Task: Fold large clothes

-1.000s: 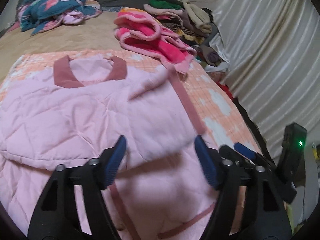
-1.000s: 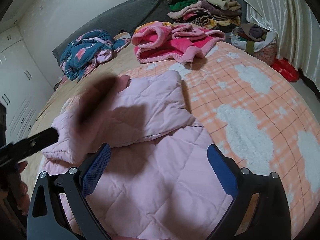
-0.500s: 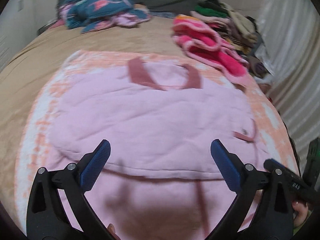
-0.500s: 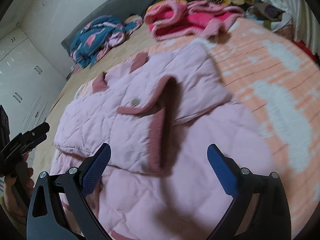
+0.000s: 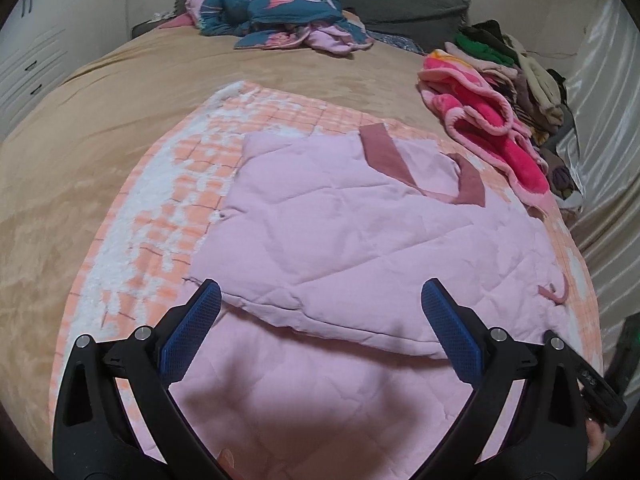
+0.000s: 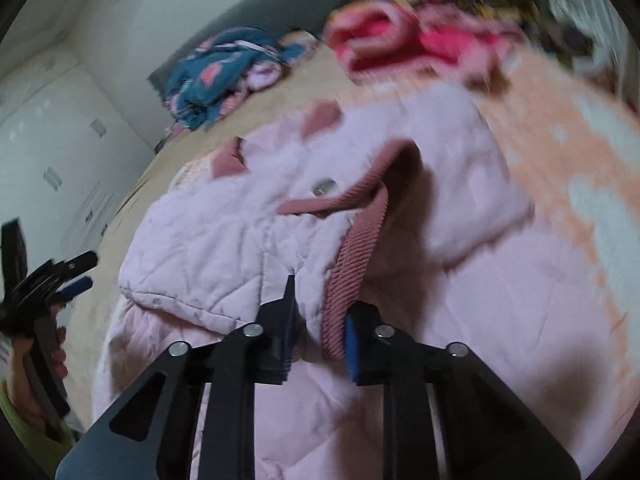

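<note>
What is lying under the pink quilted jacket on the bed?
The pink quilted jacket lies on an orange-and-white checked blanket, which lies on the tan bed cover. What the blanket looks like beneath the jacket is hidden.

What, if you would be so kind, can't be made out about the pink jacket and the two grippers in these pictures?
- Right wrist view: motion blur smears the pink jacket, so the snap and stitching are unclear.
- Right gripper: the ribbed cuff sits between the closing fingers; a firm pinch cannot be confirmed.
- Left wrist view: the left gripper and its shadow hide the jacket's near hem.
- The clothes pile is too small to sort.
</note>
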A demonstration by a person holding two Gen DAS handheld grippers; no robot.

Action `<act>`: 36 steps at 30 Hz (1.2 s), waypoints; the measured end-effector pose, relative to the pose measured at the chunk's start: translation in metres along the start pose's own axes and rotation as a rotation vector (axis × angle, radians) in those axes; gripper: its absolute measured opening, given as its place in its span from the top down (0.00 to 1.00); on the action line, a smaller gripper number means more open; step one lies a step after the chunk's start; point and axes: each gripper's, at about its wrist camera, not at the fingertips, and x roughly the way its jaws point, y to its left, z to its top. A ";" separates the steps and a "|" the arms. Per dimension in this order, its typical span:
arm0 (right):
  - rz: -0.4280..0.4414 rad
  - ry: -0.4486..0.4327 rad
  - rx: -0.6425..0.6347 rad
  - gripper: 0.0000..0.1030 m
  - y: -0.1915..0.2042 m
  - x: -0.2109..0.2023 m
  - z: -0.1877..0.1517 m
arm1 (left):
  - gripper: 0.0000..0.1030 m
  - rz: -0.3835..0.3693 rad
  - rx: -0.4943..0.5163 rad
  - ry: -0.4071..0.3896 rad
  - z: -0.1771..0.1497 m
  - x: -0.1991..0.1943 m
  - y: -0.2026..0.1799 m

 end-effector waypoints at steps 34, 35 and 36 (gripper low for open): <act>-0.124 -0.049 -0.149 0.79 -0.013 0.015 0.061 | 0.09 -0.031 0.053 0.051 0.011 0.037 -0.016; -0.127 -0.049 -0.148 0.78 -0.013 0.014 0.061 | 0.09 -0.030 0.054 0.054 0.010 0.038 -0.018; -0.130 -0.048 -0.145 0.75 -0.014 0.014 0.060 | 0.09 -0.032 0.055 0.058 0.009 0.039 -0.020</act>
